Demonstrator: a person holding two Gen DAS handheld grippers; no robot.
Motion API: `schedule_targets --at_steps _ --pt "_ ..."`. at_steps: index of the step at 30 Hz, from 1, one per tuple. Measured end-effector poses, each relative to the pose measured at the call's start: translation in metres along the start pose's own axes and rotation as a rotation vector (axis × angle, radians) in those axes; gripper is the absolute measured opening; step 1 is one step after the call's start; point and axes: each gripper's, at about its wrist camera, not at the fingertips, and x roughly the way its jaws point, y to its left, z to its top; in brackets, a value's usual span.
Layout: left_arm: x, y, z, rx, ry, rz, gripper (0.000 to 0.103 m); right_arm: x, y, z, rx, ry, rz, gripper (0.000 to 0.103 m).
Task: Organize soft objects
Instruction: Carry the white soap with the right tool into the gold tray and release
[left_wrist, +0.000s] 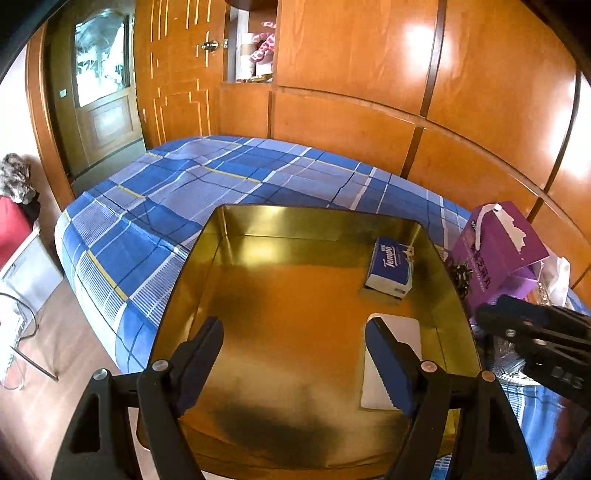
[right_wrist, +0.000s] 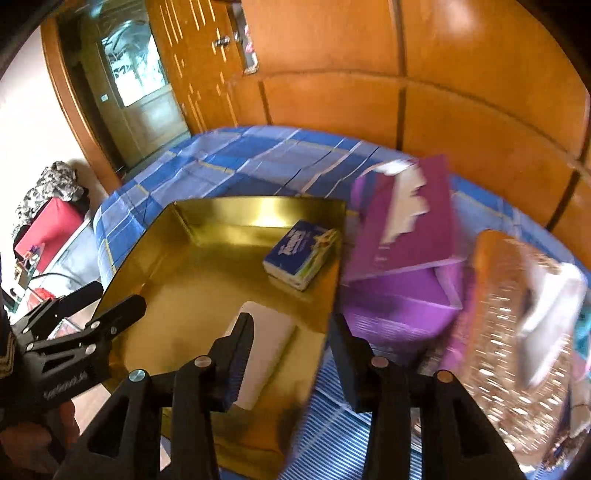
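Crowding tin's rim: purple box

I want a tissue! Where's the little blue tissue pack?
The blue tissue pack lies inside the gold tin, near its far right corner in both views, beyond the flat white pack and beside the purple tissue box.

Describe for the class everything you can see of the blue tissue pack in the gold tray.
The blue tissue pack is a small rectangular soft-wrapped packet, dark blue on top with white lettering and a white and pale green lower edge. It looks sealed and unopened. It lies flat on the floor of the gold tray, near the far right corner, close to the right wall. Nothing rests on it, and neither gripper touches it.
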Motion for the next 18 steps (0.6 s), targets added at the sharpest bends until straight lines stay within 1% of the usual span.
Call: schedule_targets --at_steps 1,2,13,18 --pt "-0.001 -0.001 0.0 0.002 -0.001 -0.002 0.085 -0.006 -0.001 -0.002 -0.001 -0.014 -0.012 0.042" --pt "-0.004 -0.003 0.0 0.004 -0.004 -0.007 0.085 -0.014 -0.004 -0.006 -0.001 -0.033 -0.025 0.042" --pt "-0.023 -0.033 -0.007 0.068 -0.021 -0.069 0.085 -0.071 -0.026 -0.03 0.009 -0.184 -0.156 0.042" --pt "-0.038 -0.05 -0.009 0.116 -0.06 -0.107 0.085 -0.092 -0.044 -0.044 0.045 -0.224 -0.195 0.042"
